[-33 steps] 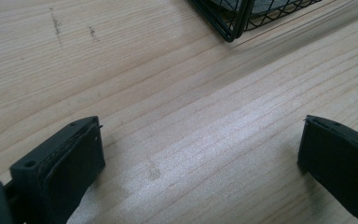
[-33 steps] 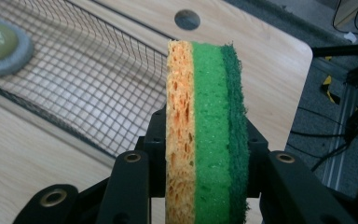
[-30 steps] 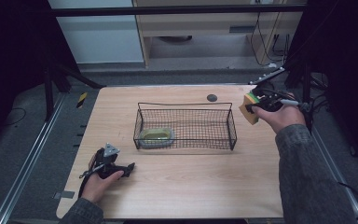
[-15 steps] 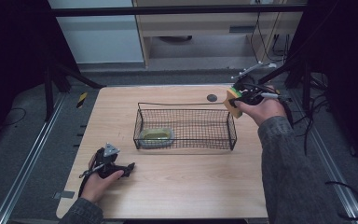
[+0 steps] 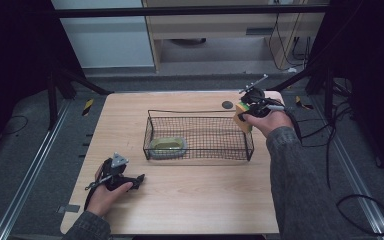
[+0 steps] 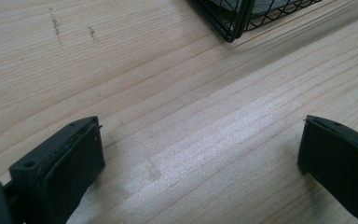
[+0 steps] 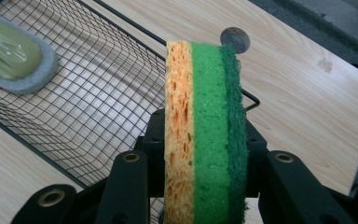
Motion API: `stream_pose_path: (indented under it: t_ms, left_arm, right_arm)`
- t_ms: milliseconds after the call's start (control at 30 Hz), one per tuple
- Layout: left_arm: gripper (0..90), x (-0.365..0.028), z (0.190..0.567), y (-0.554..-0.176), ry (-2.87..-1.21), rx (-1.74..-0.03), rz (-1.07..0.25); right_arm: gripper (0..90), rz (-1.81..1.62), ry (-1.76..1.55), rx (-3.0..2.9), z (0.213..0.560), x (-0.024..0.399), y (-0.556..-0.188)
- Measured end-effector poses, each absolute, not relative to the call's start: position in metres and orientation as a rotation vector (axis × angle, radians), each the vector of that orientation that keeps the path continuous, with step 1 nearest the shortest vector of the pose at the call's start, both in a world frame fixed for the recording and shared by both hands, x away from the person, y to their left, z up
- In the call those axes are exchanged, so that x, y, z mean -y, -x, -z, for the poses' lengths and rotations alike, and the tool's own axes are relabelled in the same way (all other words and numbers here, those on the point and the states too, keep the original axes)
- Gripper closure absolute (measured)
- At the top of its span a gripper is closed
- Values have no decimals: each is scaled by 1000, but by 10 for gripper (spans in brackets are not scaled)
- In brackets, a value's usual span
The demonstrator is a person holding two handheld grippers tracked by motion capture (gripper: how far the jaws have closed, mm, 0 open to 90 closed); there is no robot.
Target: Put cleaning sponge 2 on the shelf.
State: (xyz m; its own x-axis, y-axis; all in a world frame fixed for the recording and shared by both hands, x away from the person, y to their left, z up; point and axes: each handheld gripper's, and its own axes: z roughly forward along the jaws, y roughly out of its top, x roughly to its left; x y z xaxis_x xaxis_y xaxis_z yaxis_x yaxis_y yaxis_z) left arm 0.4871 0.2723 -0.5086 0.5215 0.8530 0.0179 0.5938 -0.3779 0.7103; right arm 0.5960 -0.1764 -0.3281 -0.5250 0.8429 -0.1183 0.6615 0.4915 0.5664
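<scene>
A sponge (image 7: 205,135) with orange, light green and dark green layers stands on edge between the jaws of my right gripper (image 7: 205,154), which is shut on it. In the high view that right gripper (image 5: 247,111) holds the sponge (image 5: 242,119) over the far right corner of a black wire basket (image 5: 200,155). A grey-rimmed green sponge (image 5: 167,145) lies in the basket's left part, also visible in the right gripper view as the green sponge (image 7: 9,53). My left gripper (image 5: 122,177) rests low on the table's near left, its jaws wide apart over bare wood, open (image 6: 200,163).
A small dark round disc (image 5: 227,105) lies on the wooden table (image 5: 190,200) behind the basket. The basket's corner (image 6: 235,28) shows beyond the left gripper. Cables trail off the table's right side.
My right gripper has carried the sponge leftward from beyond the table's right side to above the basket's far right corner. The left gripper has stayed put.
</scene>
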Motion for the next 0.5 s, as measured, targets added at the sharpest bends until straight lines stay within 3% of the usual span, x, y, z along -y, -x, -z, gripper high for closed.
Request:
stream_pose_path:
  t_ms: [500]
  left_arm:
    - [0, -271, 509, -489, -2105, -1175, -511]
  right_arm:
    - [646, -623, -1288, -2392, 363, 177, -615]
